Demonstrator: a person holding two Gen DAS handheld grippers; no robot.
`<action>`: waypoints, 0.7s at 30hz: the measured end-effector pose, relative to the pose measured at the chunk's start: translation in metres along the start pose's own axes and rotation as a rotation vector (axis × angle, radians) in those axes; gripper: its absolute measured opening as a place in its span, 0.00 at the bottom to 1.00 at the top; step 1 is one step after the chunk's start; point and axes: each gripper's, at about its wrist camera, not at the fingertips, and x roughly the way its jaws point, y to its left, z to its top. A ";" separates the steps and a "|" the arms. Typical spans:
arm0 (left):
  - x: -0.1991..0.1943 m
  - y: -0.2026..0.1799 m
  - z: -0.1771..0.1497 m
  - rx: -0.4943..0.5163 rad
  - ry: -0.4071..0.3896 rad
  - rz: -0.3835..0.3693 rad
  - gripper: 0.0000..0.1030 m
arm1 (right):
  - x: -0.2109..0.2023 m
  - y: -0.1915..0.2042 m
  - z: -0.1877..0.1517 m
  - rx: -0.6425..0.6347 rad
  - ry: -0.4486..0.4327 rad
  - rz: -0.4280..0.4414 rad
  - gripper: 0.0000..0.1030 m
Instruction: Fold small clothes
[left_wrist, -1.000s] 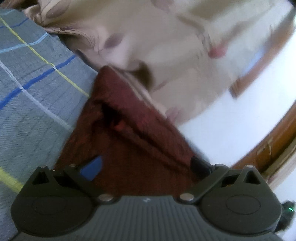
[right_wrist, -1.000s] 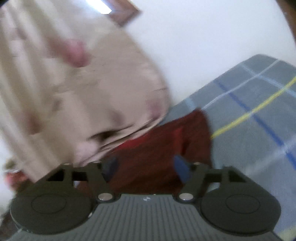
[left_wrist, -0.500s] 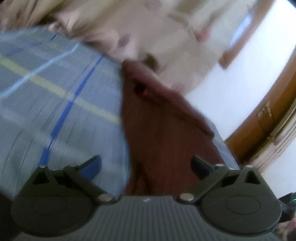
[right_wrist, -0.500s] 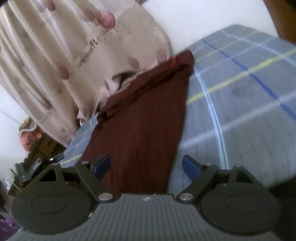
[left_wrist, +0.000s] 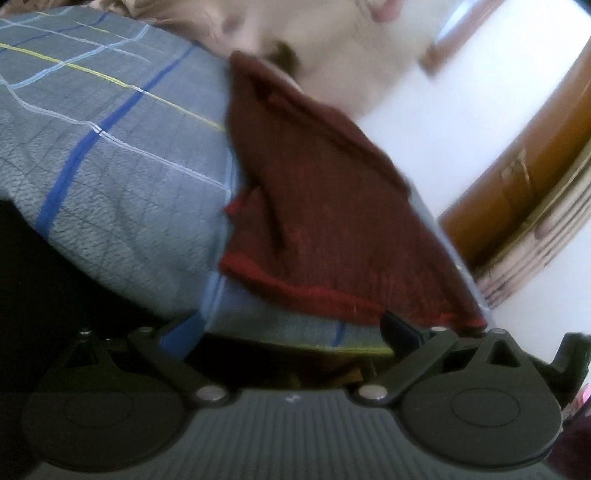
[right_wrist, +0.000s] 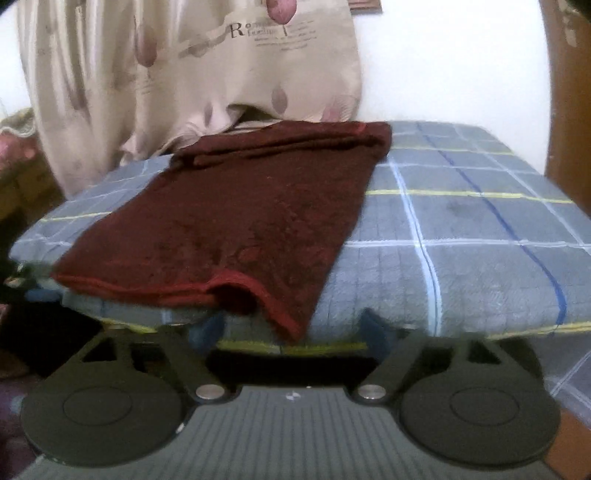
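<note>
A dark maroon garment (right_wrist: 240, 214) with a red hem lies folded and flat on the left part of a blue-grey checked bed cover (right_wrist: 461, 258). Its near corner droops over the bed's front edge. My right gripper (right_wrist: 291, 328) sits low at that edge. Its jaws are closing, with the drooping corner in line between them and the pads not pressing on it. In the left wrist view the same garment (left_wrist: 325, 206) runs away from me. My left gripper (left_wrist: 291, 332) stands open just short of the red hem, with its right fingertip (left_wrist: 399, 328) near the hem's corner.
A beige leaf-print curtain (right_wrist: 147, 74) hangs right behind the bed and touches the garment's far end. A white wall and a brown wooden frame (left_wrist: 517, 155) stand to the right in the left wrist view. Dark space lies below the bed's front edge.
Both grippers have drawn back from the garment to the bed's near edge. The garment now lies flat and released. The right view has rolled level and its jaws stand narrower.
</note>
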 end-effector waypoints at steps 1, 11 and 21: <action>0.000 0.000 0.002 -0.001 -0.016 -0.004 1.00 | 0.004 0.000 0.001 0.022 -0.008 -0.007 0.44; -0.021 0.004 0.017 -0.021 -0.128 0.038 1.00 | -0.034 0.026 0.035 -0.359 -0.201 -0.269 0.09; -0.018 0.007 0.042 0.016 -0.172 0.021 1.00 | -0.019 -0.023 0.016 -0.198 0.067 -0.106 0.17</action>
